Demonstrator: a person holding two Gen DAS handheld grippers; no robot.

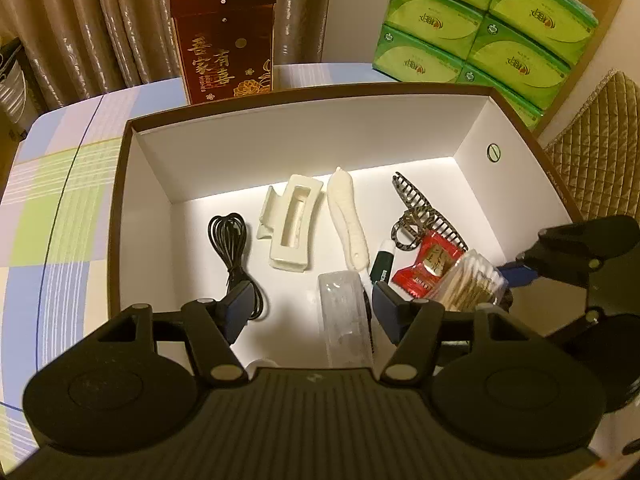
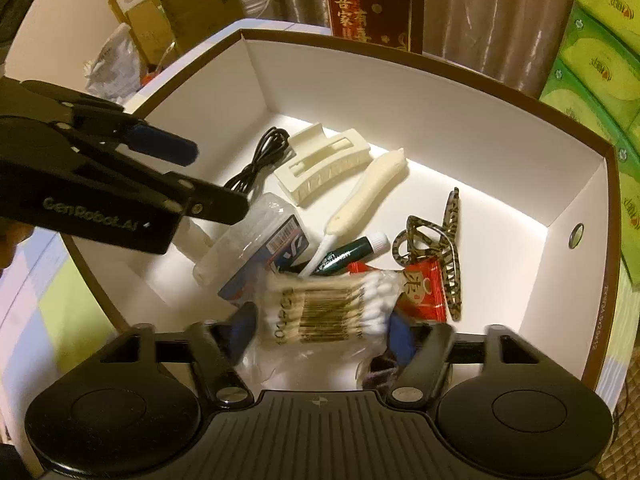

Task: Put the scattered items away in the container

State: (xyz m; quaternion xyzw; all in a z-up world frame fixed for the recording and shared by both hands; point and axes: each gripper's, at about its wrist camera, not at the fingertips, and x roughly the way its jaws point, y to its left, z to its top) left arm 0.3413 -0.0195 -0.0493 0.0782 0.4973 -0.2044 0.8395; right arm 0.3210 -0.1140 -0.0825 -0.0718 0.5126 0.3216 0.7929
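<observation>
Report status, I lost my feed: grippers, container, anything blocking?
Left gripper open over clear case. Right gripper open around cotton swab pack, pads apparently clear. Container holds the clutter. Nothing blocking.

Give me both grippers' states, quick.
Left gripper: open, holding nothing; clear plastic case lies below.
Right gripper: open, cotton swab pack between its jaws, apparently released.

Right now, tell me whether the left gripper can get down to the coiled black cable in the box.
Probably yes. The left gripper hangs inside the white box with jaws apart and nothing between them, and the coiled black cable lies uncovered on the floor just ahead of its left finger.
</observation>
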